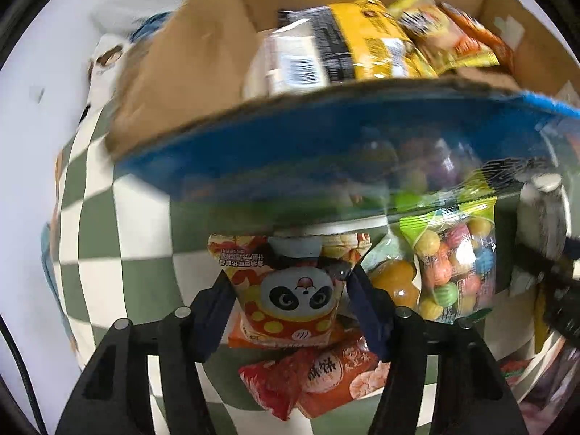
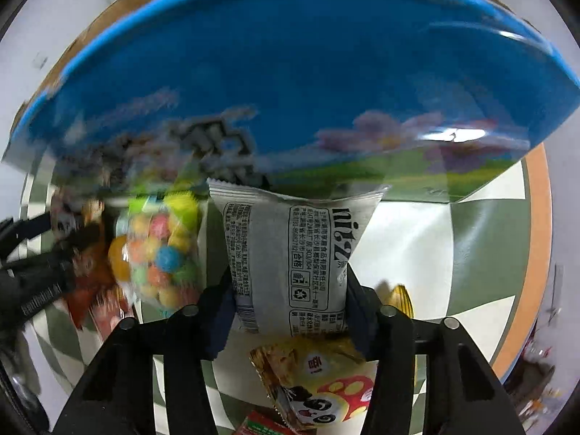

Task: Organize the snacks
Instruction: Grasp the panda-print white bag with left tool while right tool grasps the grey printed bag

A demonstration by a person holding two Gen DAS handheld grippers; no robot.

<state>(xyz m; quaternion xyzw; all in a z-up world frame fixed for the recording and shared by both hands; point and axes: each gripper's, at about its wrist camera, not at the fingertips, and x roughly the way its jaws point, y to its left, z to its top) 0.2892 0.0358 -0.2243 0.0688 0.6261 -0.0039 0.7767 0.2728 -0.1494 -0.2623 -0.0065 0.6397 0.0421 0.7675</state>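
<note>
The left tool (image 1: 288, 290) is clamped on a panda snack pack (image 1: 293, 295), the right tool (image 2: 288, 301) on a white packet (image 2: 290, 253) — both low over the checkered counter (image 1: 141, 282). Just beyond lies a candy bag (image 1: 453, 268), then the blue-sided cardboard box (image 1: 290, 152) holding snacks (image 1: 362, 43).

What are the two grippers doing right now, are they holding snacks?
Left gripper: shut on the panda snack packet.
Right gripper: shut on the white snack packet.
</note>
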